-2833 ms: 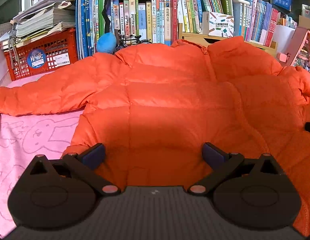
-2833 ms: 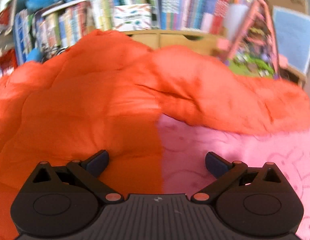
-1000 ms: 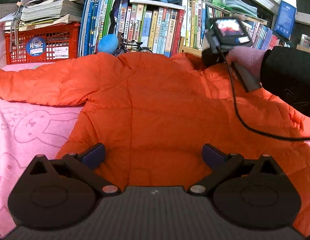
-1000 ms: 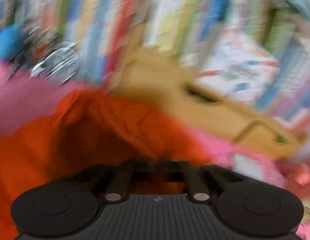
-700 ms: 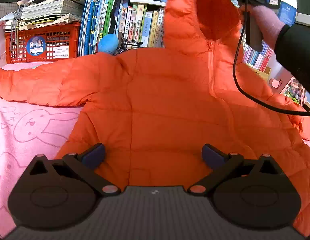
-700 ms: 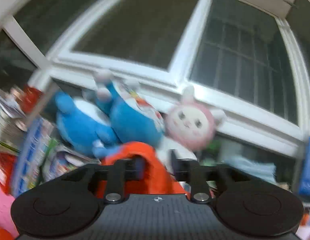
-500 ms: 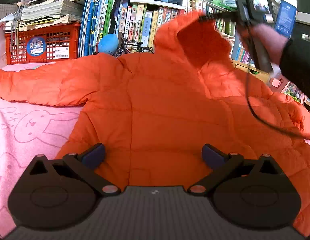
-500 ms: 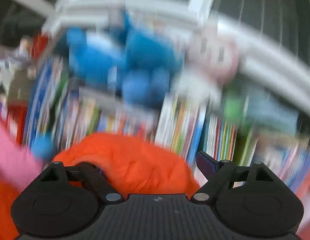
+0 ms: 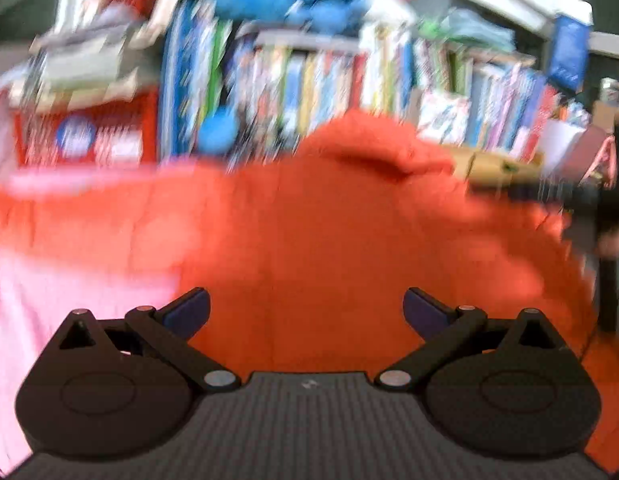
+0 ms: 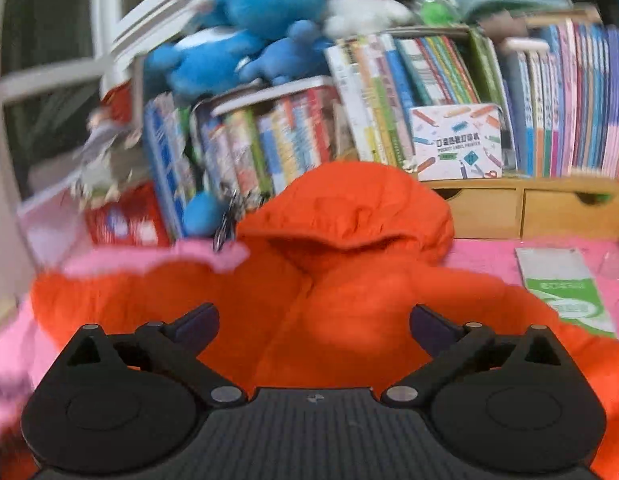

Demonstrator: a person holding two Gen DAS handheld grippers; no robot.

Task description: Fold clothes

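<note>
Orange puffer jacket (image 10: 349, 300) is the landmark: it lies spread flat on the pink bunny-print sheet (image 10: 481, 256), filling most of both views. Body toward the cameras, hood (image 10: 349, 208) at the far end, puffed up w/ its opening facing the cameras. One sleeve (image 9: 69, 216) runs out to the left in the left wrist view, flat on the sheet. Not yet folded anywhere, as far as these views show.

Behind the jacket: a packed bookshelf (image 10: 429, 92) w/ blue plush toys (image 10: 237, 40) on top. Beyond the sleeve, a red crate (image 9: 85, 136), blurred. On the sheet right of the hood, a green-and-white packet (image 10: 565, 288), close to the jacket's shoulder.

Right gripper (image 10: 313, 320): jaws have just been opening, now spread wide, nothing between them; it hovers over the chest, aimed at the hood. Left gripper (image 9: 305, 308): jaws also spread wide, empty, over the lower body. Left view is heavily motion-blurred, so details there are rough.

Handling, my read: light, soft, very squashy down fill; the shell looks smooth, prob. slippery nylon, so a thin pinch may slide off. It'll spring back and trap air, so folds need pressing down. Best holds: a stitched seam line, the cuff, hem edge or hood rim, where fabric is denser & less puffy. Not fragile. Sleeve ends seem the natural first grab to bring in over the body.
</note>
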